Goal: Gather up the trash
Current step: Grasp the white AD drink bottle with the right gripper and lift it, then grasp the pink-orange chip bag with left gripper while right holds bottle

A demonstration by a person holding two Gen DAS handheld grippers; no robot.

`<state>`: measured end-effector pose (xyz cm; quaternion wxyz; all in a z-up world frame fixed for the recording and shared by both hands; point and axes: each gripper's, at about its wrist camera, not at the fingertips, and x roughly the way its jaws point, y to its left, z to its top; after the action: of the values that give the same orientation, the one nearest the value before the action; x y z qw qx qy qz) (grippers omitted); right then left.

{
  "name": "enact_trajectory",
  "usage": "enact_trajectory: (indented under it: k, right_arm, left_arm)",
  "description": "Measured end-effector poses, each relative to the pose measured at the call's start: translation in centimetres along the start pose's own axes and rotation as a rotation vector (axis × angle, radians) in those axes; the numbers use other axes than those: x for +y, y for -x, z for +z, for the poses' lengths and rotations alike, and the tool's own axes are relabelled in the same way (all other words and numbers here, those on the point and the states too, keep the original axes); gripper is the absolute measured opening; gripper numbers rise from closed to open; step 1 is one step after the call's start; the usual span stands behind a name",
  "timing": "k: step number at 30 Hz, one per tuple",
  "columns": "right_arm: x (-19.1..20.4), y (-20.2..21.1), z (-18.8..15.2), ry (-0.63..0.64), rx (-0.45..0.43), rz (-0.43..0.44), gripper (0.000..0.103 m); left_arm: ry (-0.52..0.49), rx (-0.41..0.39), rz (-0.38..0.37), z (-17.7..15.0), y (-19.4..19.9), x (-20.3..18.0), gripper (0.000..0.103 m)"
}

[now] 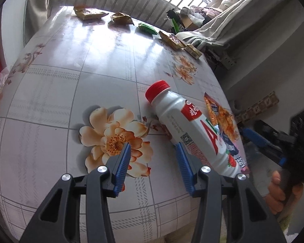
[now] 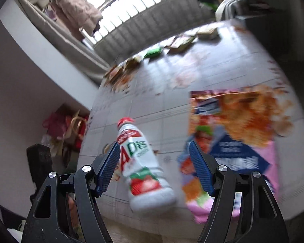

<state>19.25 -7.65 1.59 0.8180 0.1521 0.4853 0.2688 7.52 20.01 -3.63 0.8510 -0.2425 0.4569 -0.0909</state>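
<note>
Both the left gripper (image 1: 153, 144) and right gripper (image 2: 154, 145) hold their fingers apart and empty over the counter (image 1: 75, 93), beside the lying red-capped bottle (image 1: 178, 117).

The white drink bottle (image 1: 194, 133) with a red cap carries large letters "AD" in red and green, clearest in the right wrist view (image 2: 140, 158). Its red patch holds white characters too small to read, and a QR code sits beside fine print. Lettering on the snack packet (image 1: 221, 119) stays blurred and unreadable.
</note>
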Motion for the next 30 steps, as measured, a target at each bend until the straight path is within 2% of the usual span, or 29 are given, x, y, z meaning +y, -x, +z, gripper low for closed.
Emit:
enact_trajectory:
  k: [4, 9, 12, 15, 30]
  right_arm:
    - [2.3, -3.7, 1.6, 0.089, 0.150, 0.021, 0.068]
    - [5.6, -7.9, 1.5, 0.283, 0.341, -0.045, 0.068]
    - [6.1, -10.4, 1.2, 0.313, 0.425, -0.082, 0.068]
    - [6.0, -11.4, 1.1, 0.310, 0.457, -0.101, 0.061]
    - [4.5, -10.8, 0.7, 0.223, 0.444, -0.025, 0.058]
  left_arm:
    - [0.021, -0.004, -0.008, -0.3, 0.5, 0.6, 0.045]
    - [0.048, -0.003, 0.004, -0.8, 0.9, 1.9, 0.045]
    - [0.061, -0.004, 0.007, -1.0, 1.2, 2.4, 0.045]
    - [0.065, -0.009, 0.006, -1.1, 1.5, 2.6, 0.045]
    - [0.057, -0.013, 0.007, -0.9, 1.6, 1.9, 0.046]
